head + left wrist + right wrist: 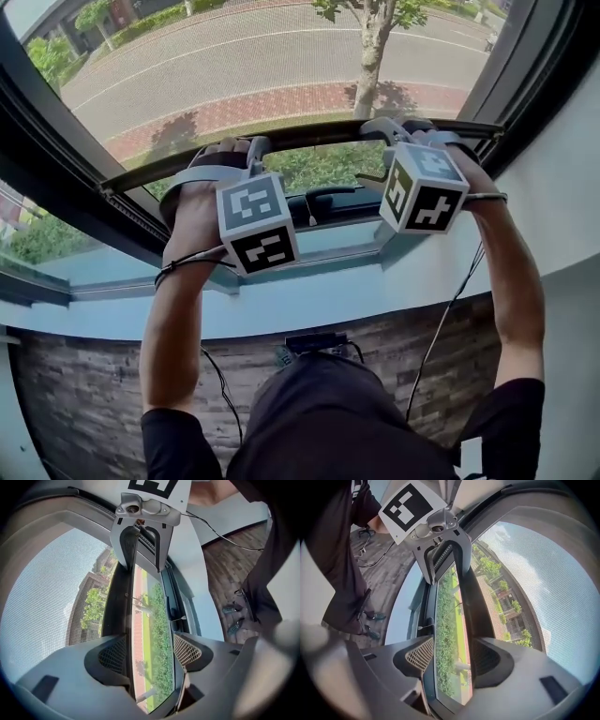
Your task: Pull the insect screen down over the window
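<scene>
Left gripper [150,645] straddles slim dark bar [123,602] of mesh screen [42,602].

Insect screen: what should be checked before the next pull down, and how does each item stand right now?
1. Left gripper astride the screen's bottom bar: ok.
2. Right gripper astride the same bar: ok.
3. Jaws clamped on the bar: not ok; both pairs stand apart, with the bar against one pad only.
4. Bar down at the lower window frame: not ok; a gap shows between them.
5. Mesh untorn where visible: ok.
</scene>
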